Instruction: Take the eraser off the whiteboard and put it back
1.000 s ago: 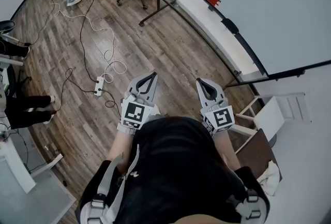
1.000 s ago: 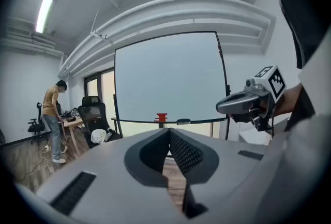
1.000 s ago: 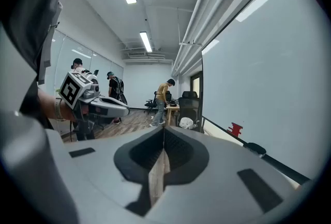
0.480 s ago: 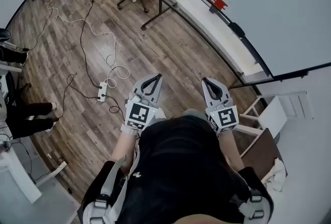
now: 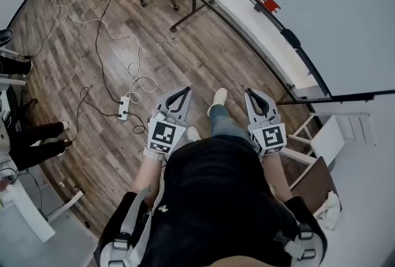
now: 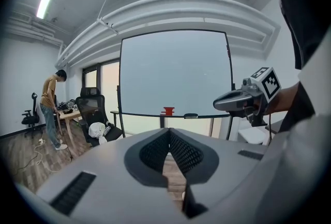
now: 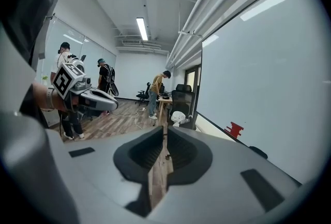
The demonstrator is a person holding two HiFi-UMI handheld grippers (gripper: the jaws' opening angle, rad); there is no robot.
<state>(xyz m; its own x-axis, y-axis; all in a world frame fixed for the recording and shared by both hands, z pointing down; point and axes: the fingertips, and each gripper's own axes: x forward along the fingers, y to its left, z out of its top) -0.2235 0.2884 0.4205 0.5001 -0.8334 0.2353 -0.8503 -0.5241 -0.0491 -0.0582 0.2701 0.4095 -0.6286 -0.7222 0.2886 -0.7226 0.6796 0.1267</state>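
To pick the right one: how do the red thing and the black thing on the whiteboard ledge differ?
The red thing stands tall with a notched outline; the black thing is low and rounded. The red thing sits farther from the person than the black thing. Both rest on the ledge, untouched.

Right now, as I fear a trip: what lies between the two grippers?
In the head view, the person's shoe and leg lie between the left gripper and right gripper, over wood floor.
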